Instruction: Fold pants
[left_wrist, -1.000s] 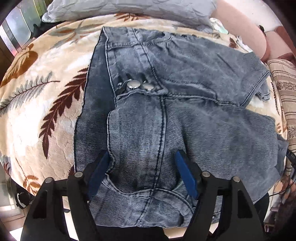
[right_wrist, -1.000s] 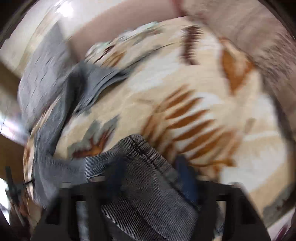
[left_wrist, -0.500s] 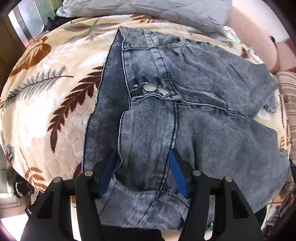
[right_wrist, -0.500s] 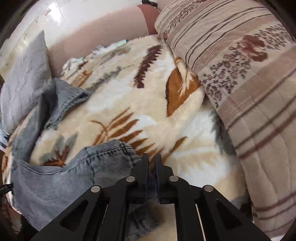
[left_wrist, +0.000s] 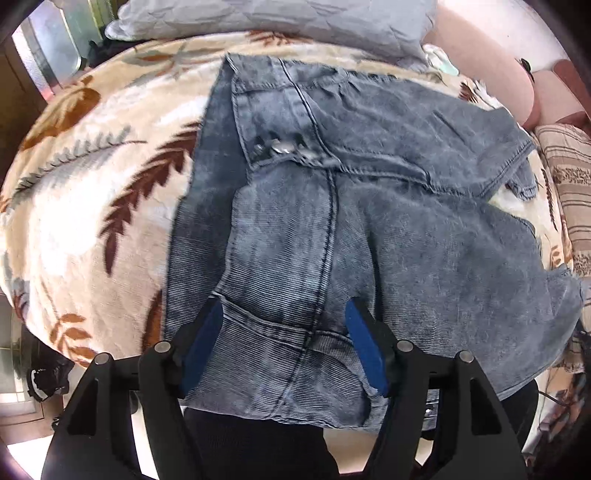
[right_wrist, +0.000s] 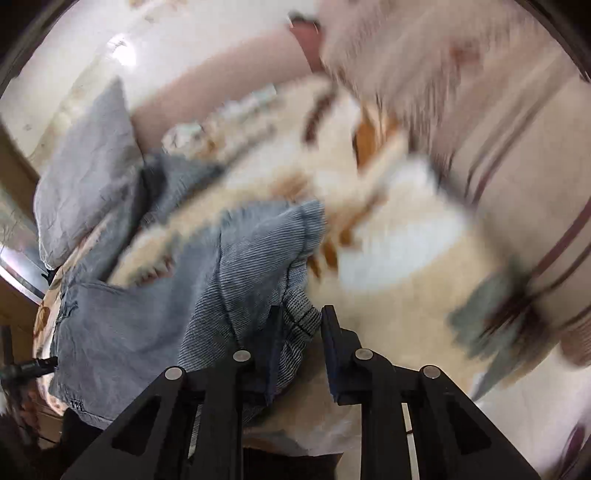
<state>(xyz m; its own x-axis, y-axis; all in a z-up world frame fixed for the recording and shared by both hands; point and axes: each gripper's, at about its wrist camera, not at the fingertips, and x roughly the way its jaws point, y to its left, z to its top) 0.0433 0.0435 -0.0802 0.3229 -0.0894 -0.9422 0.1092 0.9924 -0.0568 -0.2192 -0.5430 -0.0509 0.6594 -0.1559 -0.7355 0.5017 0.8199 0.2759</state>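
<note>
pants (left_wrist: 369, 240): grey-blue denim, partly folded on the leaf-print blanket (left_wrist: 92, 221) of the bed | left gripper (left_wrist: 284, 347): fingers spreading, pants under them, pads clear of cloth | right gripper (right_wrist: 299, 325): fingers parting, pants edge between them | pillow (left_wrist: 277, 14): beyond pants

A leaf-patterned blanket (left_wrist: 92, 206) covers the bed, grey pillow (left_wrist: 280, 18) by a pink headboard (left_wrist: 480, 55).

Pants (left_wrist: 332, 206) lie on blanket (left_wrist: 92, 206) (pillow (left_wrist: 273, 18) behind).
</note>
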